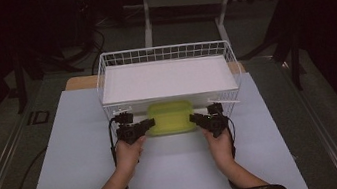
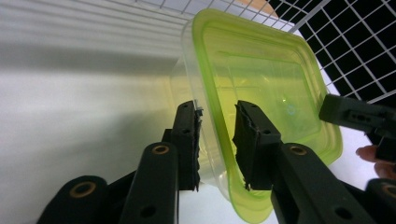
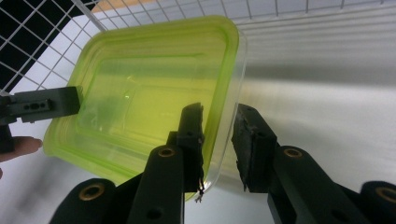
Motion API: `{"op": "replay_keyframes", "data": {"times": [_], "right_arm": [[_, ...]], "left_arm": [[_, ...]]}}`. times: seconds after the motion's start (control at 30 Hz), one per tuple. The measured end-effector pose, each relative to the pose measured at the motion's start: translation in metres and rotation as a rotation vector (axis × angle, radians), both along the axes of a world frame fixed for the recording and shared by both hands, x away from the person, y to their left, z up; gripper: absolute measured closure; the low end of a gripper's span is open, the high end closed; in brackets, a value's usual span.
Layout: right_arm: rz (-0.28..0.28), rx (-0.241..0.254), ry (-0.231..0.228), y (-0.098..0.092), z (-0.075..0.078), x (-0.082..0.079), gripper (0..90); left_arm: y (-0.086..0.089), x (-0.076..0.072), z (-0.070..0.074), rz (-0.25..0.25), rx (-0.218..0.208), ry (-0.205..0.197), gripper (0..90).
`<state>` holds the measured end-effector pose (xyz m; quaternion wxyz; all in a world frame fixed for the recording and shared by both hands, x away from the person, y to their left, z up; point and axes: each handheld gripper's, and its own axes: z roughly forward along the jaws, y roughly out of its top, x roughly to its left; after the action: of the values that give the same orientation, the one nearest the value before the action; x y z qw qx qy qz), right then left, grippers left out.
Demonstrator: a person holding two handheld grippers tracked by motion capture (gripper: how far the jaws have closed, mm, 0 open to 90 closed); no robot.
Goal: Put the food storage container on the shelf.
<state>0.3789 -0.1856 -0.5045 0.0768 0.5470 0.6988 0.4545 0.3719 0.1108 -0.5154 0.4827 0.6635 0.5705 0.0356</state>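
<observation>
A clear plastic container with a lime-green lid (image 1: 171, 117) sits at the front of a white wire basket (image 1: 162, 49). My left gripper (image 1: 148, 124) holds its left edge and my right gripper (image 1: 194, 118) its right edge. In the left gripper view the container (image 2: 261, 79) has its rim between the jaws of my left gripper (image 2: 215, 106), one pad on the lid and the other against the clear wall. The right gripper view shows the container (image 3: 140, 88) gripped the same way by my right gripper (image 3: 218, 109). Nothing shows inside the container.
The basket holds a flat white board (image 1: 167, 79) and stands at the far side of a pale sheet (image 1: 169, 180) covering the table. Cables trail from both grippers along the person's forearms. Dark floor and stands surround the table.
</observation>
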Motion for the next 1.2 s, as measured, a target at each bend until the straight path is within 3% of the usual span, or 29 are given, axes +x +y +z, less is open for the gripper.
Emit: {"op": "replay_keyframes", "data": {"times": [0.07,0.17,0.37,0.5,0.57,0.67,0.73,0.83,0.97,1.07,1.2], "right_arm": [[0.001,0.001,-0.006,0.000,-0.001,0.001,69.6],[0.010,-0.008,-0.033,0.002,-0.003,0.002,65.5],[0.011,-0.026,-0.096,0.001,-0.004,-0.004,53.9],[0.022,-0.048,-0.128,0.000,0.000,-0.012,51.7],[0.031,-0.060,-0.150,0.000,0.002,-0.017,51.2],[0.047,-0.059,-0.153,-0.001,0.003,-0.022,50.3],[0.077,-0.052,-0.163,-0.001,0.005,-0.030,45.7],[0.106,-0.031,-0.162,-0.001,0.006,-0.035,40.1],[0.122,-0.047,-0.166,0.003,0.006,-0.042,40.4],[0.129,-0.049,-0.168,0.006,0.007,-0.047,41.4],[0.143,-0.064,-0.159,0.011,0.005,-0.052,41.8]], "left_arm": [[-0.001,0.000,0.000,0.001,0.002,-0.011,61.8],[-0.003,-0.001,-0.001,0.006,-0.006,-0.034,60.4],[-0.003,-0.002,-0.002,0.013,-0.013,-0.028,49.2],[0.000,-0.008,-0.003,-0.002,-0.055,-0.042,39.9],[0.001,-0.013,-0.005,-0.010,-0.042,-0.053,36.9],[0.002,-0.018,-0.007,-0.029,-0.041,-0.080,28.6],[0.002,-0.031,-0.008,-0.042,-0.014,-0.134,25.1],[0.002,-0.040,-0.008,-0.059,-0.007,-0.152,22.1],[0.003,-0.053,-0.009,-0.089,0.022,-0.180,18.4],[0.005,-0.066,-0.008,-0.122,0.051,-0.230,14.3],[0.010,-0.079,-0.001,-0.147,0.026,-0.285,12.0]]}}
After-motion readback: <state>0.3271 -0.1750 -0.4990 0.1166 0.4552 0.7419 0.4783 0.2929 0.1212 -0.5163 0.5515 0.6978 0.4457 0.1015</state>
